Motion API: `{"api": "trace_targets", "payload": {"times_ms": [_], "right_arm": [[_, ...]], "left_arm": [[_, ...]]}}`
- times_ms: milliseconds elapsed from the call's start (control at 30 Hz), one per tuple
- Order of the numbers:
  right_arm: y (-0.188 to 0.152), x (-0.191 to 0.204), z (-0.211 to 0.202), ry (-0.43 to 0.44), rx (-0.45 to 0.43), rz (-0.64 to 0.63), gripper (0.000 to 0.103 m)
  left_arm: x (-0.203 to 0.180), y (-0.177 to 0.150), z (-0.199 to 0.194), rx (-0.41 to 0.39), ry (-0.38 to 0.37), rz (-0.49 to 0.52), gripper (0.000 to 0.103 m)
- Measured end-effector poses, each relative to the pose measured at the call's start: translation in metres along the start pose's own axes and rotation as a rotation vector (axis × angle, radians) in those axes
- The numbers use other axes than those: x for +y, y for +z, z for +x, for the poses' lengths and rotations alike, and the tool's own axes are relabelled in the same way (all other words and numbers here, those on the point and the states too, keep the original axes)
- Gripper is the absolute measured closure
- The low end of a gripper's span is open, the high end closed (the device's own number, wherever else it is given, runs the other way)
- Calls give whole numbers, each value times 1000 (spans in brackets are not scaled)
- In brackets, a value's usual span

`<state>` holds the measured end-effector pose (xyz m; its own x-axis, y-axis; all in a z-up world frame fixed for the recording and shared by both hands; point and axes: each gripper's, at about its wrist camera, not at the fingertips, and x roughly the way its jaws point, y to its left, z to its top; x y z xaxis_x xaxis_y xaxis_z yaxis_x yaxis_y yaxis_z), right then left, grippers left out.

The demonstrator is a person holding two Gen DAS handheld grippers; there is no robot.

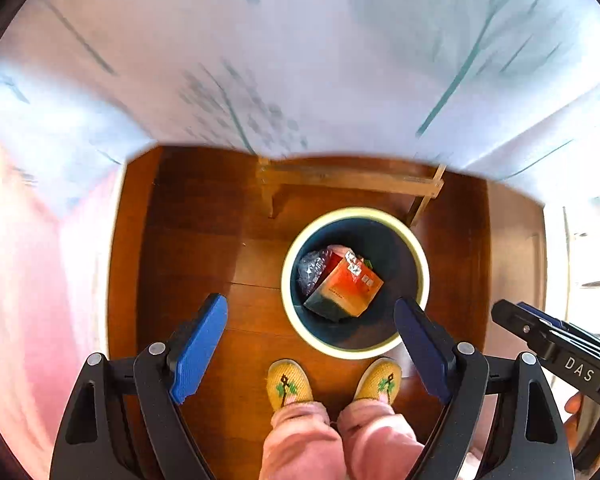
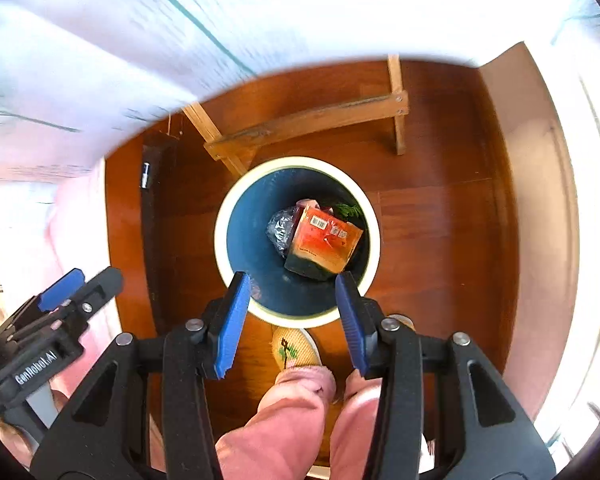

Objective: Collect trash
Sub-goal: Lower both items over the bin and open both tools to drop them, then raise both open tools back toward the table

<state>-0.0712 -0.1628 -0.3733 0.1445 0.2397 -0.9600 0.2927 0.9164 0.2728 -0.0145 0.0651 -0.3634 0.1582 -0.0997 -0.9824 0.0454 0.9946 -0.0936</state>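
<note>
Right wrist view: both grippers hang empty over a bin that already holds the trash.

Pointing steeply down, the right gripper [image 2: 290, 312] stands part-open with nothing between its pads, directly above the near rim of the bin [image 2: 228, 204]; the left gripper [image 1: 312, 344], spread wide and also empty, sits slightly off to the bin's side. An orange carton [image 2: 326, 242] lies tilted inside beside crumpled plastic [image 2: 280, 228]. Judged from this, any next piece lies elsewhere.

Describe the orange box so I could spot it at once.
On the wooden floor by the person's slippers stands a round bin with a pale rim. The orange box lies tilted inside, the only item showing a barcode, beside crumpled clear plastic.
</note>
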Motion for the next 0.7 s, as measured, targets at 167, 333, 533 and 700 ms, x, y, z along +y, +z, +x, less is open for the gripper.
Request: {"api": "trace_targets", "payload": {"times_ms": [167, 333, 533, 700], "right_arm": [[-7, 17, -79, 4, -46, -15, 62], [-6, 34, -161, 49, -165, -26, 62], [-4, 56, -243, 64, -314, -55, 62], [-2, 83, -300, 69, -435, -62, 62]], "left_arm": [[8, 8, -94, -70, -11, 24, 16], [6, 18, -178, -120, -43, 81, 16], [7, 37, -262, -221, -69, 119, 16], [3, 57, -323, -318, -89, 170, 16]]}}
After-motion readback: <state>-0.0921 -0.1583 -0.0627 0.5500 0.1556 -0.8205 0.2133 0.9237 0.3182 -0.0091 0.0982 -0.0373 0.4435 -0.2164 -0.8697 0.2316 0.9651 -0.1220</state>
